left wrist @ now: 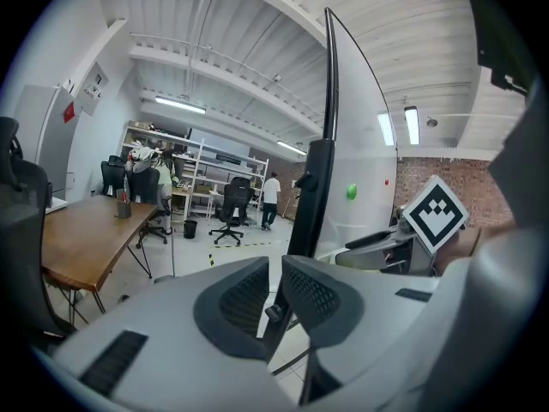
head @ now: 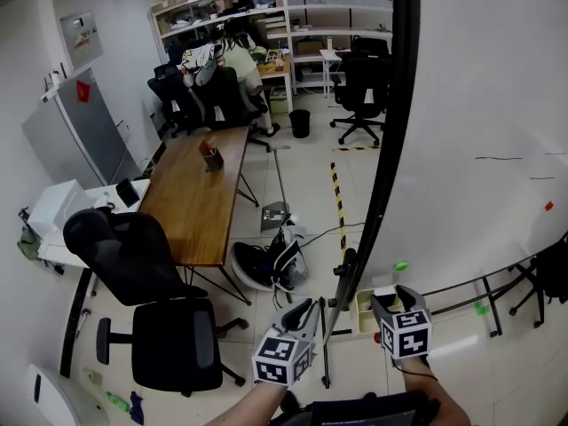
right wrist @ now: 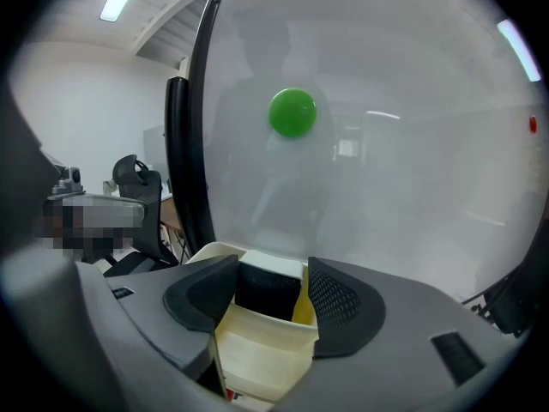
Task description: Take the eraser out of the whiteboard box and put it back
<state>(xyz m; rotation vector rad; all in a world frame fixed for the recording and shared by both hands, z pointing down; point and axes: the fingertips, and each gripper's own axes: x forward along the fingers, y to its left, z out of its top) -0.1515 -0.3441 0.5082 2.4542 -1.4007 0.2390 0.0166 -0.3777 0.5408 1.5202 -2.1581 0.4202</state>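
A large whiteboard [head: 479,105] on a rolling stand is filling the right side of the head view, in an office with a tiled floor. Two hand-held grippers, each carrying a cube of square markers, are reaching in from the bottom edge.

The right gripper [right wrist: 273,273] is pointing down at the whiteboard box [right wrist: 257,350], a cream-coloured tray fixed at the board's lower edge, close to the black frame. Its jaws are standing wide apart, released, one on each side of the box's back compartment. The eraser [right wrist: 268,288], a dark block, is sitting inside that compartment, between the two jaws, with a yellow piece showing just beside its right end. A round green magnet [right wrist: 292,112] is sticking to the board above the box.

The left gripper [left wrist: 273,269] is hovering just to the left of the board's frame, beside the right one and apart from the box. Its jaws are drawn in to a thin slit, clenched on nothing; only the floor and a leg of the stand are showing through the gap.

Further left, a long wooden table [head: 200,193] is standing with a black office chair [head: 151,282] near its closer end. A person [head: 238,60] is bending over at the shelves at the back of the room.
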